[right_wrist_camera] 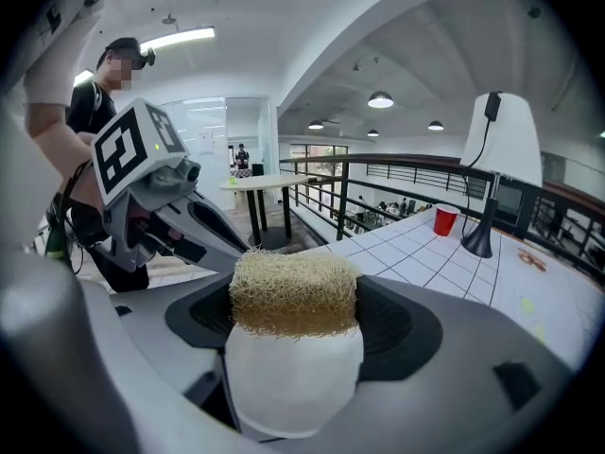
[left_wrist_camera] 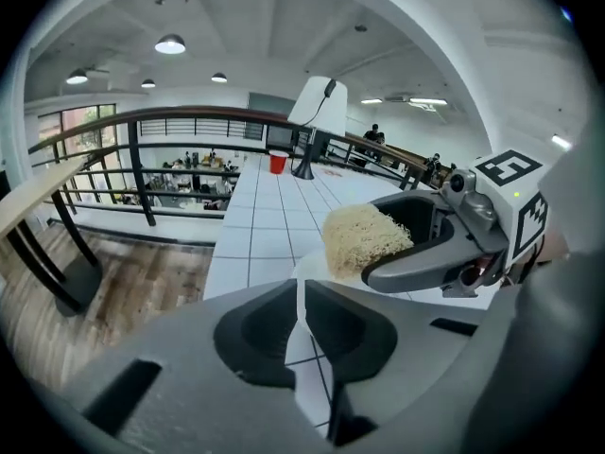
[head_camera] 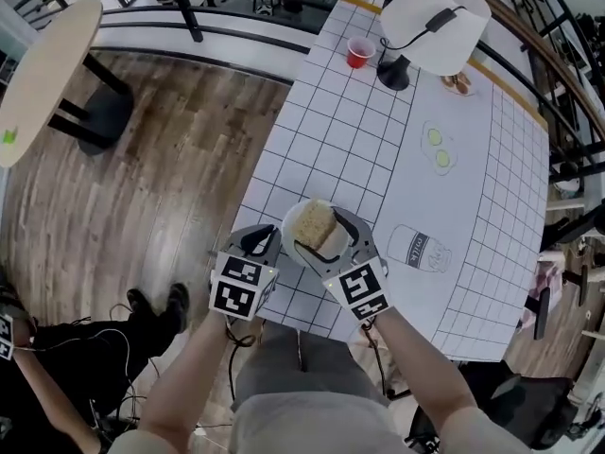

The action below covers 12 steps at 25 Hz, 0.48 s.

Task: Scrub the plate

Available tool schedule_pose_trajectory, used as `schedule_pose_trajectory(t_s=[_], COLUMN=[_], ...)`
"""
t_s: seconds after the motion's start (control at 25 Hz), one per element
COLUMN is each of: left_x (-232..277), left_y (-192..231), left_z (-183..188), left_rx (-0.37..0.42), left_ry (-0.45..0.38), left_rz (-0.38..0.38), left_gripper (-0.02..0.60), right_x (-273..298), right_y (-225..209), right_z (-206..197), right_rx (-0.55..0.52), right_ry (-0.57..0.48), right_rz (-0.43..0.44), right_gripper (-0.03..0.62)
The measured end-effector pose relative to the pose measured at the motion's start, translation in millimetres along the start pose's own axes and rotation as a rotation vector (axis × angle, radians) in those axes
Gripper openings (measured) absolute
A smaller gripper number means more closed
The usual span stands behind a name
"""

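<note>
A white plate [head_camera: 289,232] is held just above the near edge of the grid-patterned table [head_camera: 350,130]. My left gripper [head_camera: 267,242] is shut on the plate's left rim; in the left gripper view the rim [left_wrist_camera: 308,277] shows edge-on between its jaws. My right gripper [head_camera: 328,241] is shut on a tan loofah scrubber [head_camera: 317,223], which rests on the plate's face. In the right gripper view the loofah [right_wrist_camera: 295,291] fills the jaw gap with the plate [right_wrist_camera: 293,381] right under it.
Far along the table stand a red cup [head_camera: 359,52], a white-shaded lamp [head_camera: 430,22] and a small dish of food [head_camera: 458,83]. A round wooden table [head_camera: 43,74] and a railing stand to the left. A person [head_camera: 57,348] is at lower left on the wood floor.
</note>
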State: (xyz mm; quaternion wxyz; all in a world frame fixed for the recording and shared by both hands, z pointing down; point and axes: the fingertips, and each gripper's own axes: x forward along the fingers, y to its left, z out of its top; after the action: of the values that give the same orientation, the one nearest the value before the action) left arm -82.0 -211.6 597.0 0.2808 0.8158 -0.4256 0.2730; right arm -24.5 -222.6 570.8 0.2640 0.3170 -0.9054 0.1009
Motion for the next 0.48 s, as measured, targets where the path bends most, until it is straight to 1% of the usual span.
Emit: schedule_pose_trajectory(t_s=[0.16,0.32,0.36,0.44,0.48], left_x=[22,34,36,40,42], left_y=[-1,1,1,-1,-2], left_z=[-24,-33,-34,-37,-39], left_rx=[-0.03,-0.075,-0.092,-0.118,-0.123], left_ry=[0.081,0.126,0.134,0.156,0.171], left_rz=[-0.051,-0.084,-0.094,-0.116,-0.125], left_gripper=[0.017,0.02,0.028,0.083,0.089], right_x=[16,26,29,33,35], right_y=[-2,1,1,1,1], right_z=[-19,-32,-35,-40,-42], right_rx=[0.003,0.0,0.008,0.027,0.03], right_ry=[-0.001,0.012,0.014,0.018,0.021], right_rz=[0.012,0.031,0.035,0.039,0.04], right_gripper=[0.373,0.373,0.373,0.373,0.373])
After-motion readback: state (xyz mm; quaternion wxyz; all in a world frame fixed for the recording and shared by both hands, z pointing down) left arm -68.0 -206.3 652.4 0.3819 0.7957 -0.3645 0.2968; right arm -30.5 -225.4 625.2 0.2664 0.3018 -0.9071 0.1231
